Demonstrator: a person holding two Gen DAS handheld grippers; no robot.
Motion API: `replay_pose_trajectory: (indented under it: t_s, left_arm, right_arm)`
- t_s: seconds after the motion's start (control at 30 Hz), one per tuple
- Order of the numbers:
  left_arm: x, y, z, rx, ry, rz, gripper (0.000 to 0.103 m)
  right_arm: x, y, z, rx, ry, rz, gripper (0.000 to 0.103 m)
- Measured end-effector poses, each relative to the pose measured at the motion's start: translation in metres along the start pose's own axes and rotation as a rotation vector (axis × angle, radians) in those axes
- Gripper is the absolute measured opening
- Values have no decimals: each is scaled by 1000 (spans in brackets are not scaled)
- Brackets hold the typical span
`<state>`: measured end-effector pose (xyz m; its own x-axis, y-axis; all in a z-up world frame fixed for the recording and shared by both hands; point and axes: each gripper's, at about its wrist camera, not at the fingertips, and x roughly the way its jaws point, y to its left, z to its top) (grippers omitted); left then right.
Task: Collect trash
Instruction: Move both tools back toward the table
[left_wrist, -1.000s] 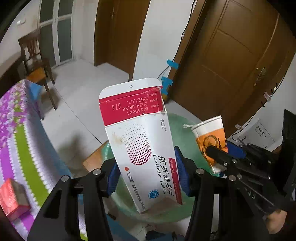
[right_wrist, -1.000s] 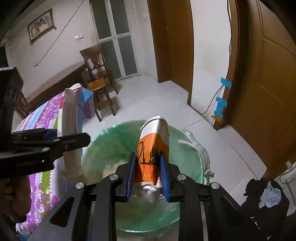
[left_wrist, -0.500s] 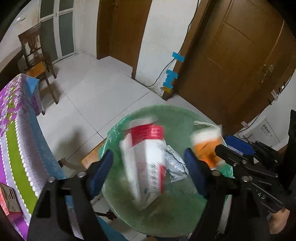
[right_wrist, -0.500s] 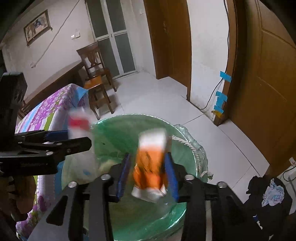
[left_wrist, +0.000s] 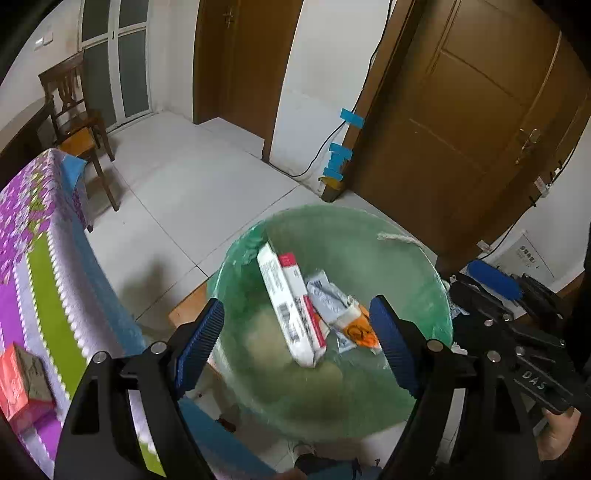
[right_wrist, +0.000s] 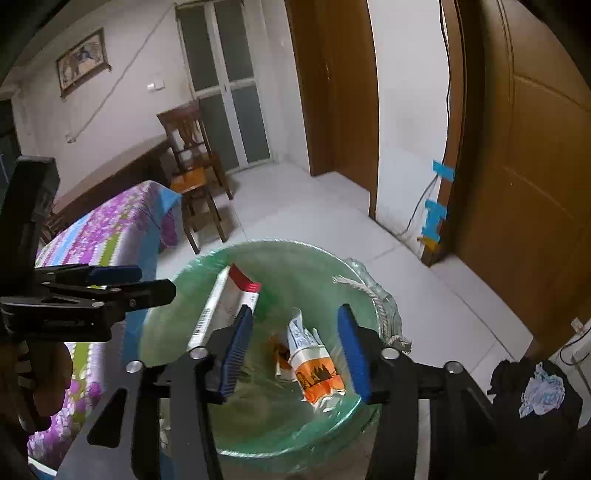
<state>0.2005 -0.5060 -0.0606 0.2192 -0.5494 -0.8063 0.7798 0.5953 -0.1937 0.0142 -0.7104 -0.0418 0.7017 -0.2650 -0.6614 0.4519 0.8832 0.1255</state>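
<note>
A round bin lined with a green bag (left_wrist: 417, 266) (right_wrist: 173, 295) stands on the floor below both grippers. Inside it lie a white and red medicine box (left_wrist: 291, 314) (right_wrist: 218, 302), an orange and white paper cup (left_wrist: 356, 325) (right_wrist: 314, 373) and a crumpled white wrapper (left_wrist: 325, 295). My left gripper (left_wrist: 295, 339) is open and empty above the bin. My right gripper (right_wrist: 295, 347) is open and empty above the cup. Each gripper shows at the edge of the other's view.
A table with a purple, green and blue cloth (left_wrist: 44, 266) (right_wrist: 110, 229) stands left of the bin; a red box (left_wrist: 14, 380) lies on it. A wooden chair (left_wrist: 77, 125) stands behind. Brown doors (left_wrist: 461, 122) and a taped cable (left_wrist: 340, 155) lie ahead.
Both grippers opened. The medicine box dropped from the left gripper and the paper cup from the right gripper into the green bin, where both now lie.
</note>
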Motion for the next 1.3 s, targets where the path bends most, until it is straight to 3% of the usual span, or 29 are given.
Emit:
replay_pose_trajectory:
  t_s: [0.13, 0.37, 0.5, 0.77, 0.93, 1.07, 1.13, 1.23, 1.3]
  left_arm:
    - [-23, 8, -23, 12, -1, 7, 78]
    - [-85, 51, -75, -31, -60, 53, 77]
    - [-117, 76, -103, -69, -84, 91, 77]
    - [-204, 141, -168, -176, -180, 214, 77]
    - [-257, 185, -233, -263, -248, 422, 77]
    - [-277, 211, -278, -339, -270, 562, 77]
    - [-281, 217, -298, -372, -270, 585, 77]
    - [-272, 223, -314, -390, -234, 577, 62]
    - [-273, 225, -319, -380, -230, 603, 62]
  right_arm:
    - [-38, 23, -11, -21, -83, 29, 63]
    - [-84, 84, -34, -75, -174, 128, 72]
    - [-96, 122, -44, -101, -182, 200, 73]
    - [-104, 212, -69, -190, -137, 345, 77]
    - [-100, 254, -82, -232, -97, 408, 77]
    - [-92, 288, -91, -266, -57, 452, 77]
    - [-88, 301, -93, -281, -42, 471, 77]
    - [-79, 312, -94, -293, -26, 488, 77]
    - [-74, 316, -94, -302, -15, 495, 77]
